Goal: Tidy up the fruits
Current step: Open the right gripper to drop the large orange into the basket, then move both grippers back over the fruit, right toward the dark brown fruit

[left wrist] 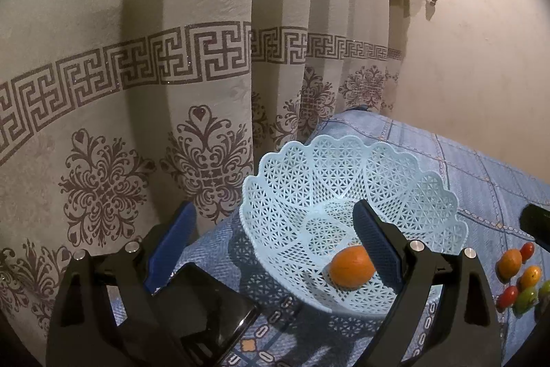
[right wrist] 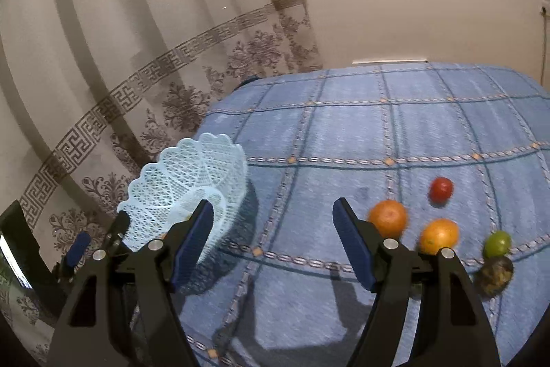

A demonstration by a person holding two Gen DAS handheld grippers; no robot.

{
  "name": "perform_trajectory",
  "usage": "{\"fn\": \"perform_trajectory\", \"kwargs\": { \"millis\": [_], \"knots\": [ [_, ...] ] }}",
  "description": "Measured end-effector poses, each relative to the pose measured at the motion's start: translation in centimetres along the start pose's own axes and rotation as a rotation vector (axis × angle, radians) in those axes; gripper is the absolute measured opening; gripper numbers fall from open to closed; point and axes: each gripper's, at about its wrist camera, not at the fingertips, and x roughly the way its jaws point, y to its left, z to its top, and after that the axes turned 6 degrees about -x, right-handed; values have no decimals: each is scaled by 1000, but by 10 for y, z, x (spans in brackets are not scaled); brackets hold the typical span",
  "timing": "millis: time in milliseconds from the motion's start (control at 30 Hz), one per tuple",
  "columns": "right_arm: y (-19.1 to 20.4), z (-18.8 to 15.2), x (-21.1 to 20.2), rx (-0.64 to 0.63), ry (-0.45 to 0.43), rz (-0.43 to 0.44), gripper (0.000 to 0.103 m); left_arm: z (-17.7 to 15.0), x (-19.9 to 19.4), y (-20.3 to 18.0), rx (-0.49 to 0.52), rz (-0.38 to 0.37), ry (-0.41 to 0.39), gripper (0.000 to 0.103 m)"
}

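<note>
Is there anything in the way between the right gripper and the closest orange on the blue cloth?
No, nothing visible. The right gripper hangs open above the blue cloth, and the closest orange sits just past its right jaw, with only bare cloth between. The basket is off on the other side.

Blue checked surface (right wrist: 343, 133) carried a lattice basket (right wrist: 178, 181) at its left edge, plus loose oranges (right wrist: 388, 217), red fruit (right wrist: 440, 189), green fruit (right wrist: 497, 243) at right.

Patterned curtain (left wrist: 154, 92), blue checked cloth (right wrist: 378, 126), black phone (left wrist: 213, 315).
</note>
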Motion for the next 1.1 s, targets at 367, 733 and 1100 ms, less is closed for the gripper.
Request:
{"fn": "perform_trajectory", "kwargs": {
  "millis": [367, 733, 1100],
  "knots": [
    [-57, -26, -36, 89, -21, -116, 73, -2, -11, -10, 38, 21, -54, 96],
    [-122, -66, -85, 209, -30, -246, 73, -4, -31, -25, 88, -55, -45, 100],
    [-154, -84, -130, 237, -67, -297, 74, -22, -71, -86, 218, -346, 83, 100]
  ]
}}
